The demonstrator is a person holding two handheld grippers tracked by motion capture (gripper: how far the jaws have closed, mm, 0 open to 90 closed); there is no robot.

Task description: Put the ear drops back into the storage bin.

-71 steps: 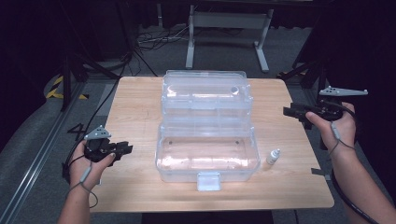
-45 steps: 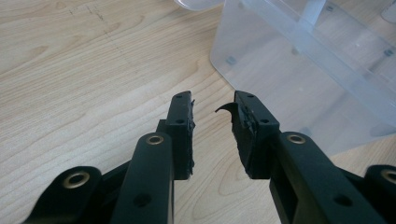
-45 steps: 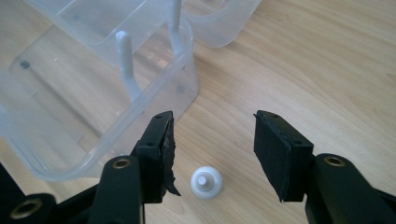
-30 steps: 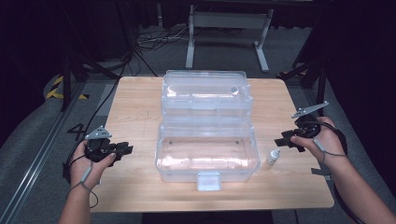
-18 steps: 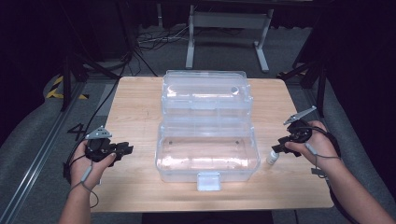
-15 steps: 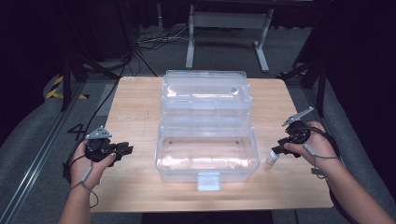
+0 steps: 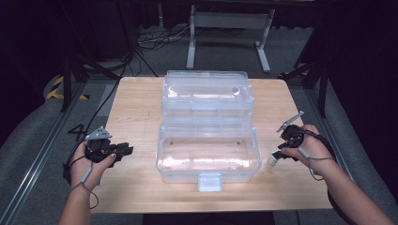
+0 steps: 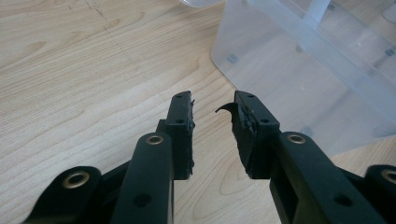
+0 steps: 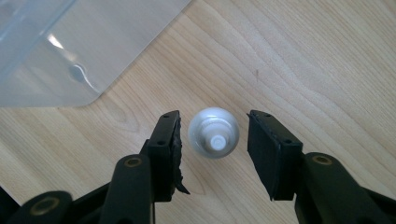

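Note:
A small white bottle (image 9: 214, 133) stands upright on the wooden table (image 7: 136, 103), just right of the clear plastic box (image 7: 209, 154); in the high view the bottle (image 7: 271, 161) is partly hidden by the hand. My right gripper (image 9: 212, 140) points down over it with a jaw on each side. Its jaws have just been closing, but gaps still show between pads and bottle. My left gripper (image 8: 212, 116) rests low at the table's left, open and holding nothing, aimed at the box's near corner (image 8: 233, 56). In the high view the left gripper (image 7: 123, 150) sits left of the box.
The box's lid (image 7: 205, 91) lies open behind it. A latch tab (image 7: 209, 182) sticks out at the box's front. Stand legs (image 7: 192, 42) and cables (image 7: 145, 40) lie on the floor beyond the table.
My right gripper has come down and leftward from beside the table's right edge onto the bottle, and its jaws have narrowed. The left gripper has stayed put.

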